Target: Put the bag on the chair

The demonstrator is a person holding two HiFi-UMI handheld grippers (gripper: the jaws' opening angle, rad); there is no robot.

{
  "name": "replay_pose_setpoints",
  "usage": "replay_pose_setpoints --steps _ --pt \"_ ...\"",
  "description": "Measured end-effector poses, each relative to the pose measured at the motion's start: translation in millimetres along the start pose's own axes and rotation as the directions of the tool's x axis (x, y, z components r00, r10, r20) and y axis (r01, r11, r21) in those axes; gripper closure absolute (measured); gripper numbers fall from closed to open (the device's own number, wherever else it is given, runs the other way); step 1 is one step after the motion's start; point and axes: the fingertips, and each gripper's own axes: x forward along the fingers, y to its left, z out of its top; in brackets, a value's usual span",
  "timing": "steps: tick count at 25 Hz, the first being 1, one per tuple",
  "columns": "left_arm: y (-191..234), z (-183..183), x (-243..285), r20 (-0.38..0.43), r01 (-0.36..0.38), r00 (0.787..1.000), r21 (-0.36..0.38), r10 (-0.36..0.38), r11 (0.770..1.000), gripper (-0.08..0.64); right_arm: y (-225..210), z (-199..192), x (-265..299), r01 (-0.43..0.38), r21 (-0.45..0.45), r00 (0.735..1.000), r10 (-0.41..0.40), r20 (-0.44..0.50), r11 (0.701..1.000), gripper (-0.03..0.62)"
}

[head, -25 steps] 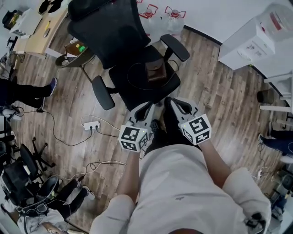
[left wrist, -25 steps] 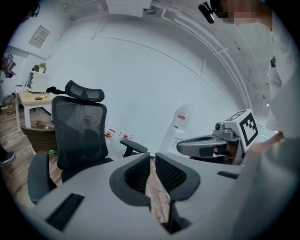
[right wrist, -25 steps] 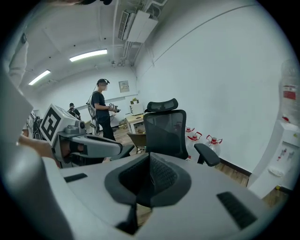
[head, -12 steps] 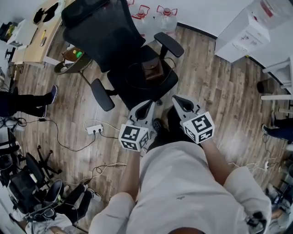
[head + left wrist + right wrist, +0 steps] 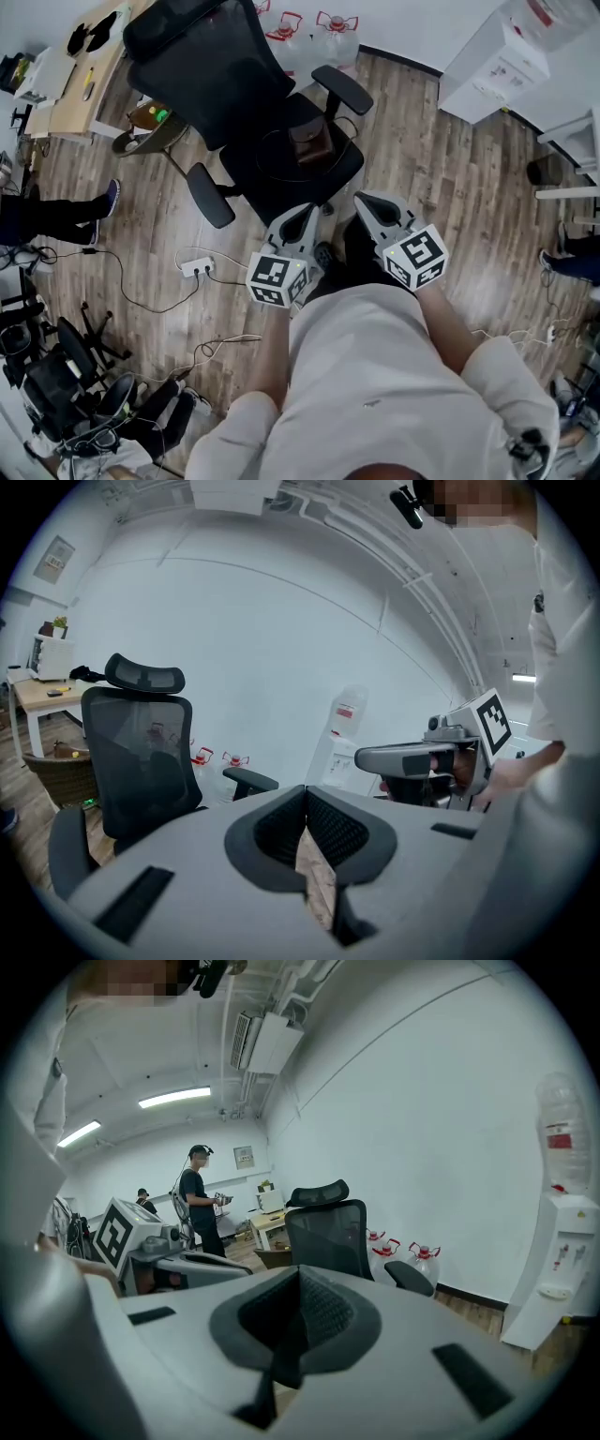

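A pale wood-plank floor [image 5: 450, 187] runs up to a white wall, and in the middle of it stands the black mesh office chair [image 5: 272, 122], its back towards a light desk [image 5: 80, 80] and its seat facing the person in the white shirt [image 5: 375, 394]. From overhead, a white water dispenser [image 5: 497, 61] stands against the wall off to the right, with two clear water jugs [image 5: 335, 23] with red handles behind the chair. Only the right gripper view takes in the far end of the room: ceiling light strips [image 5: 173, 1098], an air-conditioning unit [image 5: 272, 1040] and a standing person in dark clothes [image 5: 199, 1199] near the desk. The left gripper view looks the other way and catches the right gripper from the side. The left gripper [image 5: 305, 214] and the right gripper [image 5: 367, 202] are held side by side, just short of the seat's front edge and clear of it. The left one's jaws have just finished closing and now meet with nothing between them; the right one's jaws are likewise pressed together and empty. Only the head view shows the small brown bag [image 5: 312, 142], sitting upright on the chair's seat, apart from both grippers. A white power strip [image 5: 197, 269] with trailing cables lies on the floor left of the chair.
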Motion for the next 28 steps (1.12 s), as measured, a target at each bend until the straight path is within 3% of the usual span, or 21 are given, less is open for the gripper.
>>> replay_pose_setpoints --steps 28 --pt "-25.8 -11.6 11.3 -0.021 -0.011 1.0 -0.024 0.01 1.0 0.554 -6.6 -5.5 -22.3 -0.024 -0.011 0.999 0.023 -0.023 1.0 0.589"
